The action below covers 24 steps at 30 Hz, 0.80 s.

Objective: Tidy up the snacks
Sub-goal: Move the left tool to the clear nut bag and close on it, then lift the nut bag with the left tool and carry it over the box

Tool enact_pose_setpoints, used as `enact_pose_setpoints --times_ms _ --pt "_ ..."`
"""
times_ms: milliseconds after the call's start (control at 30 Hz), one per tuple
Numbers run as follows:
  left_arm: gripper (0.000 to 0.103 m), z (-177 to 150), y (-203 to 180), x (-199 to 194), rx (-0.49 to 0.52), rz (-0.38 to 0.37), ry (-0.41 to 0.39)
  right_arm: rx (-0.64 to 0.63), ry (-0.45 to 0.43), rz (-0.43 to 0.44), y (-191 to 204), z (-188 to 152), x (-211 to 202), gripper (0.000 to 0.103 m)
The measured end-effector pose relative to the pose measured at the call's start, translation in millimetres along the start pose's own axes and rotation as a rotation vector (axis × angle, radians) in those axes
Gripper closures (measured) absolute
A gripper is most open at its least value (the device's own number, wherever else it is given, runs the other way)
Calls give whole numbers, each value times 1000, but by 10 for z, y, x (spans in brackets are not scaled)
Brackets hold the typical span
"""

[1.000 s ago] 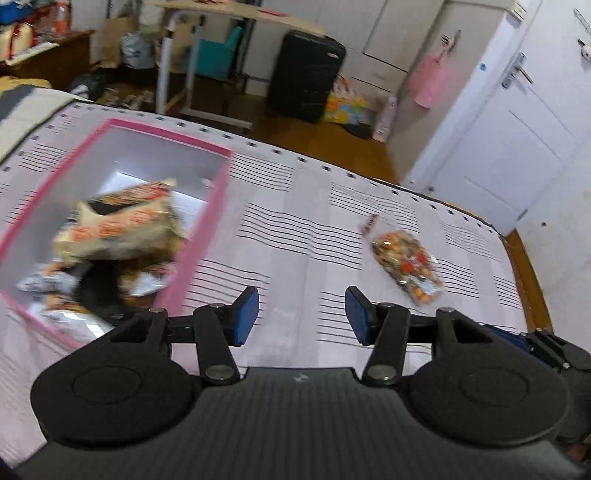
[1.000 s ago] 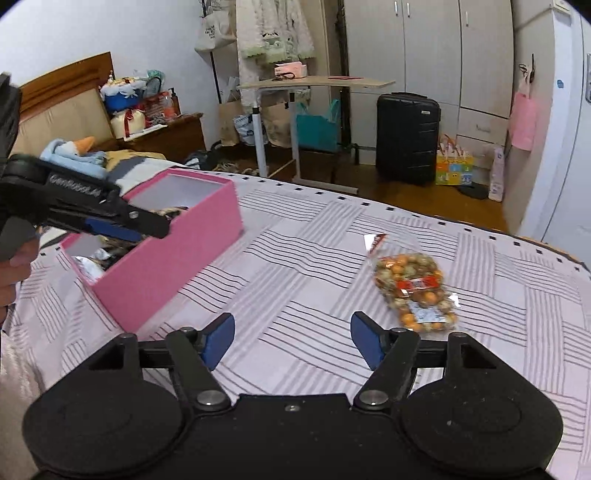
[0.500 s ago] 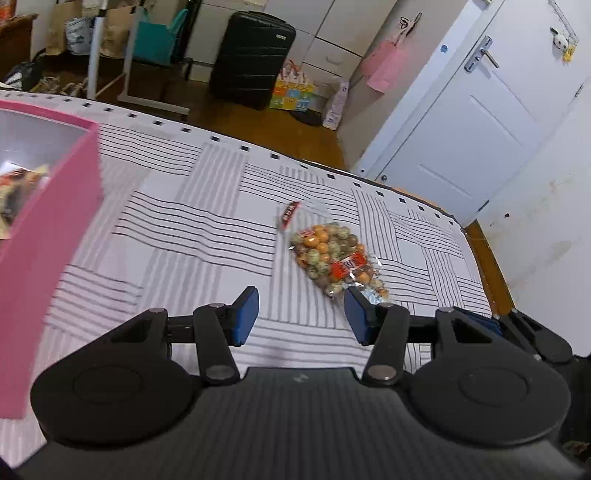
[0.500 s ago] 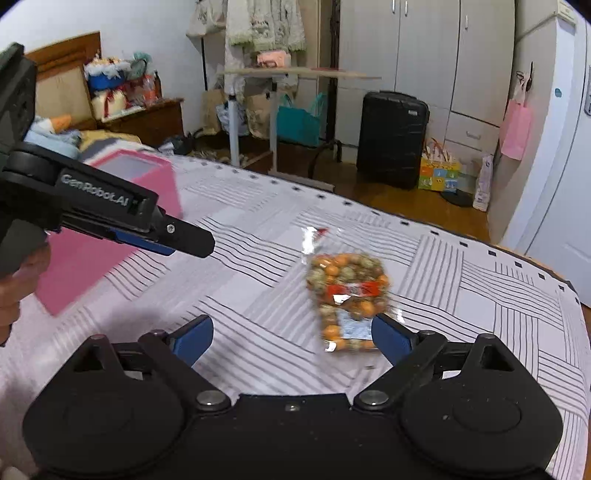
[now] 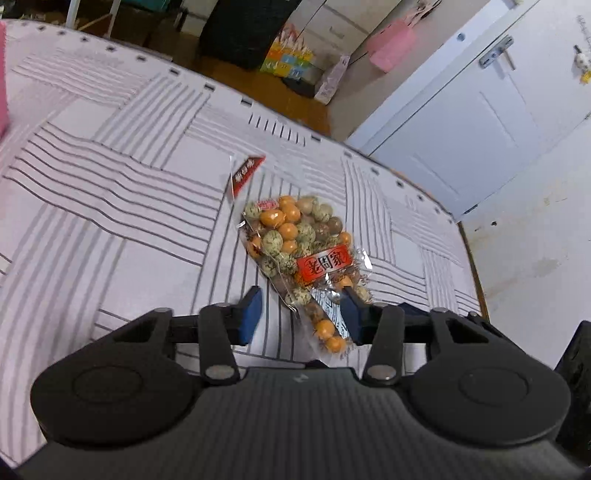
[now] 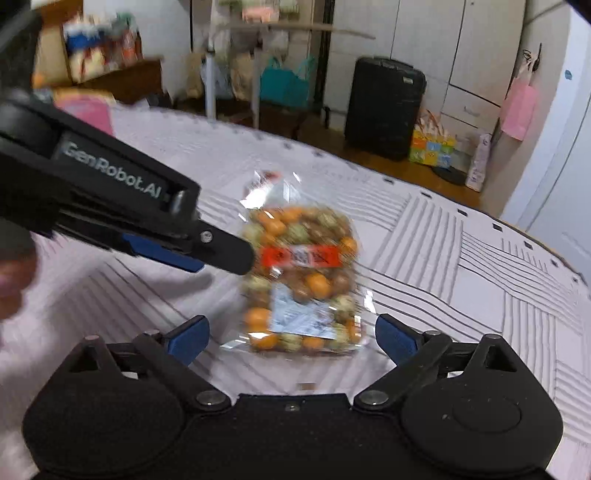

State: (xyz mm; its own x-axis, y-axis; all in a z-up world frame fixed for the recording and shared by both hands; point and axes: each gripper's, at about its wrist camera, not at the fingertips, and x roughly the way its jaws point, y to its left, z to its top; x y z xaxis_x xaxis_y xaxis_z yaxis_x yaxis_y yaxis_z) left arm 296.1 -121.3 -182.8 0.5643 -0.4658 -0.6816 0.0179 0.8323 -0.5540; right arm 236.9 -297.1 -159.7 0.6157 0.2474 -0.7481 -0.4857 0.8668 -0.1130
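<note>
A clear bag of orange, green and brown coated nuts (image 5: 299, 254) with a red label lies flat on the striped bedspread (image 5: 110, 206). My left gripper (image 5: 301, 314) is open, with the near end of the bag between its blue pads. In the right wrist view the same bag (image 6: 301, 280) lies just ahead of my open right gripper (image 6: 291, 338). The left gripper's body (image 6: 122, 206) reaches in from the left, its tip beside the bag. A sliver of the pink box (image 5: 3, 77) shows at the far left edge.
The bed's far edge drops to a wooden floor. A black suitcase (image 6: 384, 107), a folding table (image 6: 295, 29), hanging bags and a white door (image 5: 461, 122) stand beyond. A pink shape (image 6: 88, 107) lies at the back left.
Both grippers have moved away from the pink box and closed in on the nut bag. The left gripper now straddles the bag's near end. The right gripper has opened wider.
</note>
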Motion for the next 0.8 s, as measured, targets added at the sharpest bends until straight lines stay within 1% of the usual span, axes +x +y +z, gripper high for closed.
enact_pose_setpoints --times_ms 33,133,300,400,433,500,600,800 --pt "67 -3 -40 60 17 7 1 -15 9 -15 -3 3 44 3" --pt "69 -7 -83 174 42 22 4 -22 9 4 -33 -14 114 2" --pt "70 -19 2 302 25 32 23 11 13 72 -158 -32 220 0" --pt "70 -39 40 305 21 10 13 71 28 135 -280 -36 297 0" --pt "70 -44 43 308 25 5 11 67 23 140 -297 -32 310 0" --pt "70 -48 59 313 21 -11 10 35 17 133 -286 -16 341 0" --pt "71 -61 146 340 -26 -62 14 29 6 141 -302 6 402 0" --pt "72 -75 184 353 -32 -79 9 48 -22 131 -288 36 456 0"
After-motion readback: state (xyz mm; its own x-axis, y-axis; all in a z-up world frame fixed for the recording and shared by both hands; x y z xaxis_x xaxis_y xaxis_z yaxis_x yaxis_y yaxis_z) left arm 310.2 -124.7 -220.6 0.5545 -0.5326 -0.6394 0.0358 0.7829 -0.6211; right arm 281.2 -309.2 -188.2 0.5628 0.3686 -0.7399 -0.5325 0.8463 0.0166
